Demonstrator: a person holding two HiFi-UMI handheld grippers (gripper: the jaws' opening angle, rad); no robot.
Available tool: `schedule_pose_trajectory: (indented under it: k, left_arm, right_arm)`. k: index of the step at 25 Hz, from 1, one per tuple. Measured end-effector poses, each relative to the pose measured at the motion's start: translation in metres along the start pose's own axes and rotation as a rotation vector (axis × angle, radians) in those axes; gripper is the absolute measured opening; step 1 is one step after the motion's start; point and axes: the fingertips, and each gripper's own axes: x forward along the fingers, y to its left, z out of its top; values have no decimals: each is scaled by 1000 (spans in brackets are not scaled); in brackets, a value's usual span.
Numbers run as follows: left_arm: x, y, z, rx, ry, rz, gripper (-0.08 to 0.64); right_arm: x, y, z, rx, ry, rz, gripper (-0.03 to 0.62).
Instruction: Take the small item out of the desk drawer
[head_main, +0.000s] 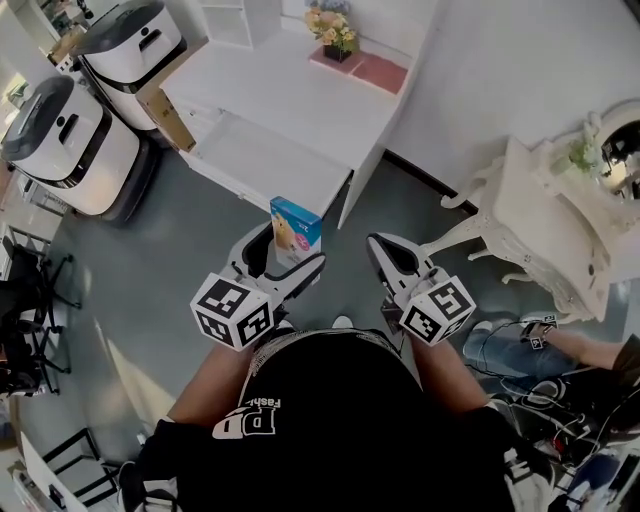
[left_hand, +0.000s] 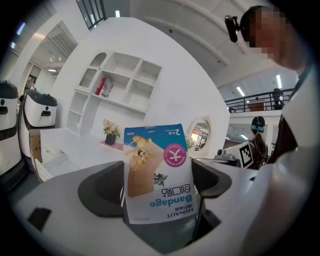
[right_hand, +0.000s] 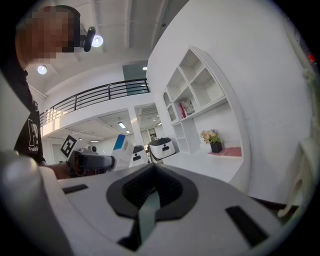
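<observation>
My left gripper (head_main: 286, 256) is shut on a small bandage box (head_main: 296, 229) with a blue top, held upright above the grey floor in front of the white desk (head_main: 290, 85). In the left gripper view the box (left_hand: 159, 172) stands between the two dark pads, its print upside down. The desk drawer (head_main: 262, 158) is pulled open and its inside looks bare white. Just right of the box, my right gripper (head_main: 392, 262) is shut with nothing in it. The right gripper view shows its jaws (right_hand: 152, 187) pressed together, and the box (right_hand: 121, 145) at the left.
Two white and grey machines (head_main: 70, 140) stand left of the desk. A flower pot (head_main: 335, 35) and a pink mat (head_main: 380, 72) sit at the desk's back. An ornate white table (head_main: 545, 225) stands right, with a person's hand (head_main: 560, 340) and cables beside it. Black chairs (head_main: 25, 290) line the left edge.
</observation>
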Motion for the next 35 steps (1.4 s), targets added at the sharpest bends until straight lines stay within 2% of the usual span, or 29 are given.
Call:
schedule_pose_trajectory:
  k: [11,35]
  left_arm:
    - [-12,11,0,5,0,-18,420]
    - [-25,17,1,18,2,-40,420]
  right_arm:
    - [6,11,-9,7,11,-35,7]
    - [14,28,-10,-16,21,-44,6]
